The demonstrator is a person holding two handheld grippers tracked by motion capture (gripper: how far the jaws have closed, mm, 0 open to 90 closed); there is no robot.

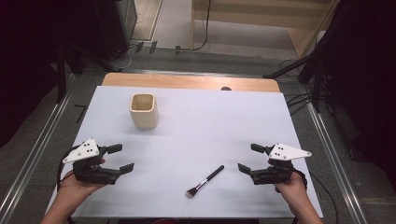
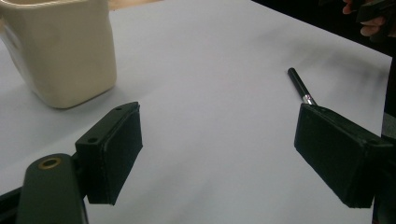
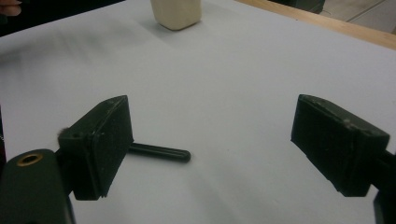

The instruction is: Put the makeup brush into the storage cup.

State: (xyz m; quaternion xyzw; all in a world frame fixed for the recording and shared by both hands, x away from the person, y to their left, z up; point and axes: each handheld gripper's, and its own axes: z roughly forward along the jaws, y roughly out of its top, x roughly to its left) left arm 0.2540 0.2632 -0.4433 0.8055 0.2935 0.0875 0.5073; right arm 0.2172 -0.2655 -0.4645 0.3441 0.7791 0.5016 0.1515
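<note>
A cream square cup [image 1: 143,110] stands upright on the white table sheet [image 1: 196,126], left of centre toward the back. A black-handled makeup brush [image 1: 205,180] lies near the front edge, bristles toward me. My left gripper [image 1: 117,158] rests at the front left, open and holding nothing; its view shows the cup [image 2: 63,51] ahead on the left and the brush handle [image 2: 300,86] on the right. My right gripper [image 1: 248,158] is at the front right, open, just right of the brush. In its view the brush handle [image 3: 161,152] pokes out from behind the left jaw.
A wooden table edge [image 1: 191,82] runs along the back, beyond the sheet. Metal rails [image 1: 32,154] flank both sides, and stands and cables sit on the floor behind. Bare sheet lies between the cup and the brush.
</note>
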